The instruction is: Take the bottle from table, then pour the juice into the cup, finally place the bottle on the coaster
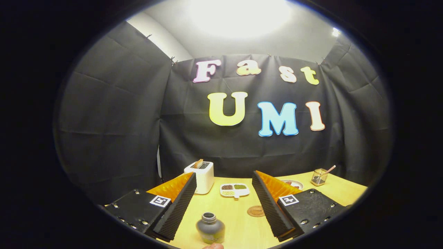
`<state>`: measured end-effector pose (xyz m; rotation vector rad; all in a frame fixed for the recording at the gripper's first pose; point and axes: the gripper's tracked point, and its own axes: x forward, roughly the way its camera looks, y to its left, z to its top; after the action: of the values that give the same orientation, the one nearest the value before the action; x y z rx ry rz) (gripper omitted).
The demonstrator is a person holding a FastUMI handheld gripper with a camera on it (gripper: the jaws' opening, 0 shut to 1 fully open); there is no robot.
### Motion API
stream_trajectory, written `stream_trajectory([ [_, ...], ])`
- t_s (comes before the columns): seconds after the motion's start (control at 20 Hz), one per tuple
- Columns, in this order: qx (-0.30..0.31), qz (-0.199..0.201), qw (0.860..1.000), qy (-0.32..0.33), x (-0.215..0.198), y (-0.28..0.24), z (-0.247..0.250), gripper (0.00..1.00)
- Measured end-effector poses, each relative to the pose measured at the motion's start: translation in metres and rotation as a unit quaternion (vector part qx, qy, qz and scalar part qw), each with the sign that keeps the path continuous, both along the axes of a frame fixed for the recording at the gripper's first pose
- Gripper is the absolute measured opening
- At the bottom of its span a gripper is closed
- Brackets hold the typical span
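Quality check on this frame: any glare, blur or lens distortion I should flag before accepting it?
Gripper view: ceiling light blown out to white glare; strong fisheye bends the wall and table edge; the open gripper frames a sharp, evenly lit middle with bottle, coaster, toaster; things near the rim, like the cup, are small and softer; shadows faint.

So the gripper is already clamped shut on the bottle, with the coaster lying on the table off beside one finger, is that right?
Not quite. In the gripper view the gripper is open, its fingers spread wide and touching nothing; the bottle stands on the table between them, ungrasped. The coaster does lie on the table beside one finger.
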<state>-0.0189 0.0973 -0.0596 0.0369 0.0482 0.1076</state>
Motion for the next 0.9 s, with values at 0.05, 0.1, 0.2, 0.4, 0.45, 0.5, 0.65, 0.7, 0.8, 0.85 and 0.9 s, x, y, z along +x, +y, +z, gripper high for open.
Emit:
stream_trajectory([
  [0.05, 0.006, 0.001, 1.0, 0.006, -0.001, 0.004, -0.007, 0.98],
  [0.1, 0.01, 0.0, 1.0, 0.014, -0.002, 0.008, -0.013, 0.98],
  [0.2, 0.012, 0.0, 0.999, 0.033, -0.005, 0.014, -0.03, 0.98],
  [0.4, 0.007, -0.004, 0.998, 0.067, -0.009, 0.022, -0.06, 0.99],
  [0.45, 0.008, -0.007, 0.997, 0.075, -0.01, 0.024, -0.067, 0.99],
  [0.5, 0.008, -0.008, 0.997, 0.082, -0.011, 0.027, -0.073, 0.98],
  [0.65, 0.006, -0.016, 0.995, 0.101, -0.012, 0.031, -0.094, 0.98],
  [0.7, 0.009, -0.019, 0.994, 0.109, -0.014, 0.032, -0.102, 0.98],
  [0.8, 0.022, -0.025, 0.992, 0.119, -0.019, 0.032, -0.114, 0.98],
  [0.85, 0.027, -0.029, 0.991, 0.126, -0.022, 0.033, -0.121, 0.98],
  [0.9, 0.026, -0.032, 0.99, 0.134, -0.025, 0.032, -0.129, 0.98],
])
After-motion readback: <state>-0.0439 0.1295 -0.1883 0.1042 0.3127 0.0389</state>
